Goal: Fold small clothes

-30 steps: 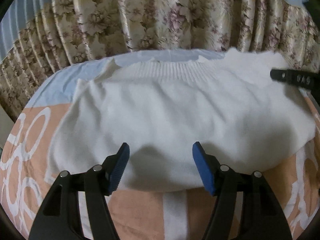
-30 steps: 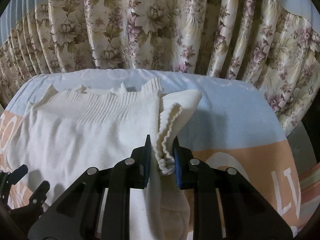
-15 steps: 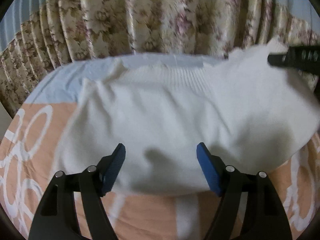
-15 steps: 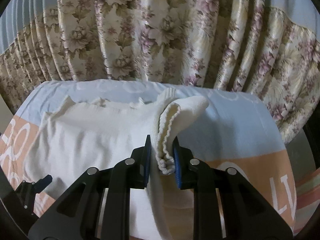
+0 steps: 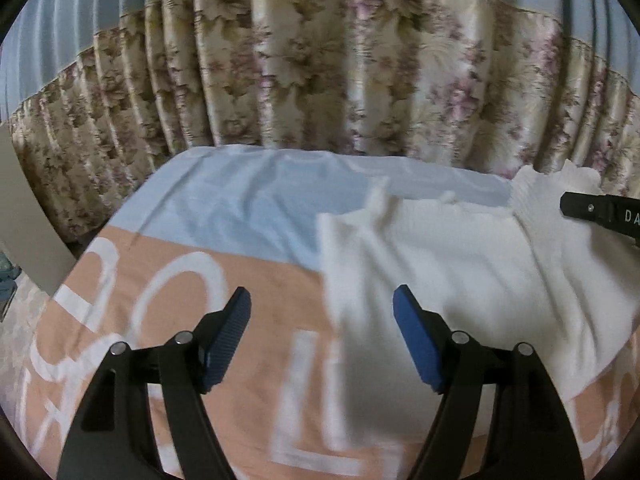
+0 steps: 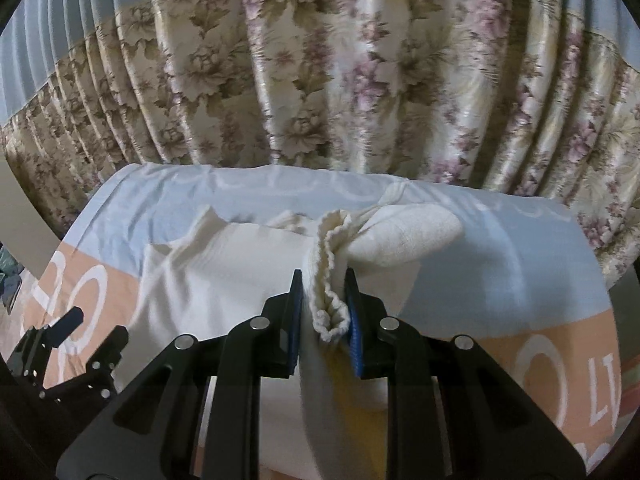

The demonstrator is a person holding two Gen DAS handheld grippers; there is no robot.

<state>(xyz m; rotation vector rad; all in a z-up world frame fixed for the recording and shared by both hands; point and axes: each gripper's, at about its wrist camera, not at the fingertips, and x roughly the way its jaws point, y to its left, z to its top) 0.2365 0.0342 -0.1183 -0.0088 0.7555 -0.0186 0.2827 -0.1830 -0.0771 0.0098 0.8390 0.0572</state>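
A small white knit sweater (image 5: pixel 460 264) lies on the bed; it also shows in the right wrist view (image 6: pixel 224 280). My right gripper (image 6: pixel 323 312) is shut on the sweater's ribbed sleeve cuff (image 6: pixel 330 280) and holds it bunched above the sweater's right side. My left gripper (image 5: pixel 322 336) is open and empty, over the bedspread at the sweater's left edge. The left gripper shows at the lower left of the right wrist view (image 6: pixel 68 344), and the right gripper's finger shows at the right edge of the left wrist view (image 5: pixel 600 212).
The bed has a peach and light-blue bedspread (image 5: pixel 180 280) with large white letters. Floral curtains (image 6: pixel 320 80) hang close behind the bed's far edge. A grey panel (image 5: pixel 24 220) stands at the far left beside the bed.
My left gripper has swung left, from facing the sweater's middle to its left edge. The right gripper has lifted the cuff slightly, still shut on it.
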